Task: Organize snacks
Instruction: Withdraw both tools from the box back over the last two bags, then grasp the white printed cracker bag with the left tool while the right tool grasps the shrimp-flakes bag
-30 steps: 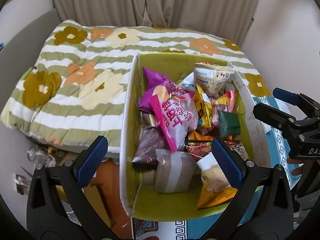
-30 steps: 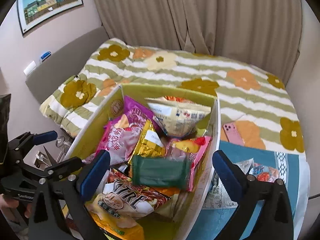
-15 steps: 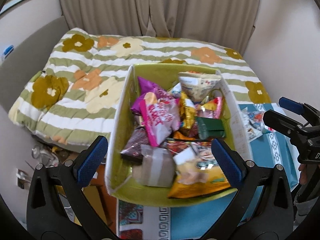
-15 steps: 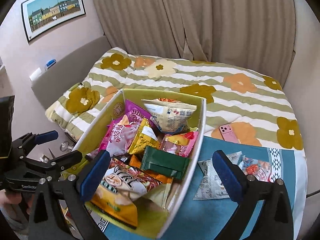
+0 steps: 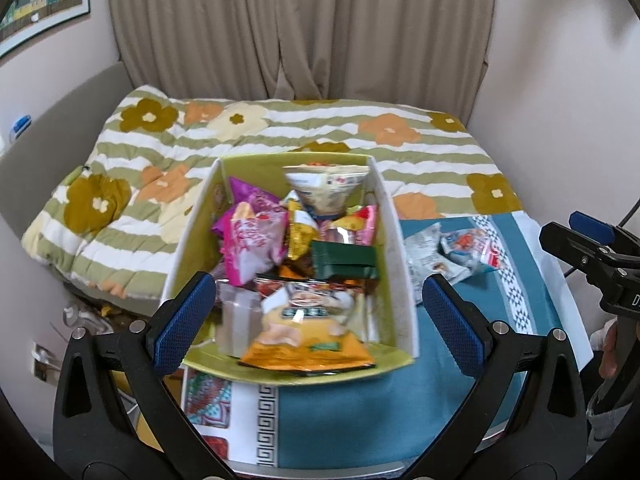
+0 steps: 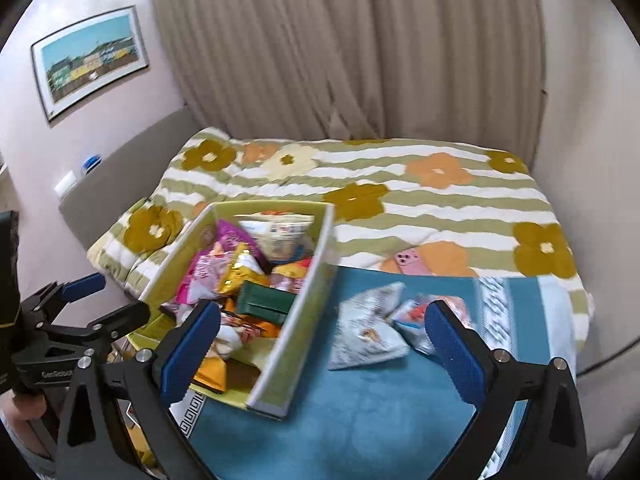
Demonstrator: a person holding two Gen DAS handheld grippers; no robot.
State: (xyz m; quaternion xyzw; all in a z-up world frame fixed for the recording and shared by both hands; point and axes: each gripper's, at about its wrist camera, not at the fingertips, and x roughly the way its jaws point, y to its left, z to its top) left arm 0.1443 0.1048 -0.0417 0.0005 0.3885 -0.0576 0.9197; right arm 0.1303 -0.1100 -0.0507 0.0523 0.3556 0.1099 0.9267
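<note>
A green-lined white box [image 5: 394,240] [image 6: 308,292] full of snack bags stands on the left of a teal cloth-covered table. Inside lie a pink bag [image 5: 252,240], a dark green packet [image 5: 344,258] [image 6: 264,302], an orange bag [image 5: 308,340] at the near end and a pale bag [image 5: 326,188] at the far end. To the box's right, on the cloth, lie a grey-white bag [image 6: 364,332] [image 5: 424,246] and a smaller red-and-white packet [image 6: 416,314] [image 5: 472,246]. My left gripper [image 5: 320,320] hovers open before the box's near end, holding nothing. Farther right, my right gripper [image 6: 324,354] is open and empty, near the loose bags.
The teal table cloth [image 6: 360,420] has a patterned white border [image 5: 264,412]. Behind the table is a bed with a striped flower quilt [image 5: 280,128], and a pink phone [image 6: 412,262] lies on it. Curtains [image 5: 300,28] hang beyond. Clutter sits on the floor at left [image 5: 84,320].
Both grippers have pulled back and up from the box, so more of the table, bed and curtains shows. The two loose bags on the cloth came into view. Both stay open.
</note>
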